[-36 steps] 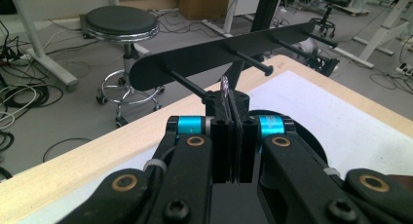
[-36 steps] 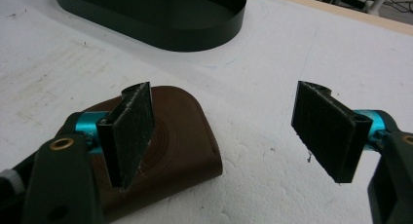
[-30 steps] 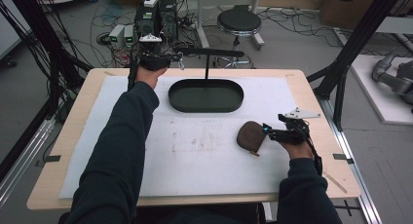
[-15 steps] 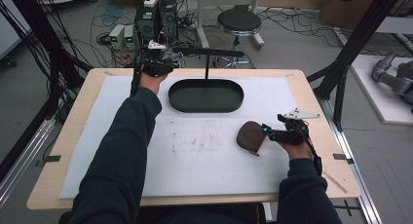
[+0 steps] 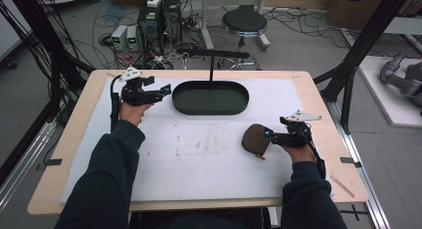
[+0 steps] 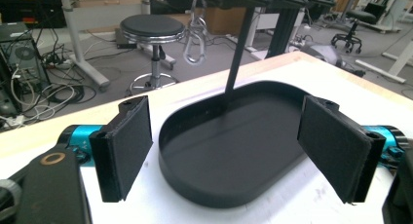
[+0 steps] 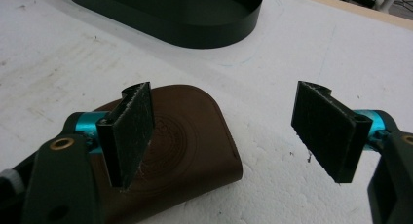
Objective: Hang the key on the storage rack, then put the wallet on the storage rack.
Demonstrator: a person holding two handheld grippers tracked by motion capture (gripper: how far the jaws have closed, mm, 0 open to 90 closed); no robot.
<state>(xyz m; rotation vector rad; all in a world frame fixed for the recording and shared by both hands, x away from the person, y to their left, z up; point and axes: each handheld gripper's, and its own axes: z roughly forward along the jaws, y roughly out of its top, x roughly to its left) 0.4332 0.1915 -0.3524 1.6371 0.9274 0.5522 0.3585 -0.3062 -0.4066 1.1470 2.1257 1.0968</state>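
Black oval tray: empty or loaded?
Empty. The black oval tray shows a bare floor in the left gripper view; the brown pouch lies outside on the white mat.

From here I read the brown leather pouch [image 7: 190, 136] as smooth, faintly shiny, with an embossed round pattern. The black oval tray [image 6: 229, 156] looks like satin-finished metal. The white foam sheet [image 7: 302, 58] is grainy and scuffed over the pale wooden tabletop [image 5: 64, 154].
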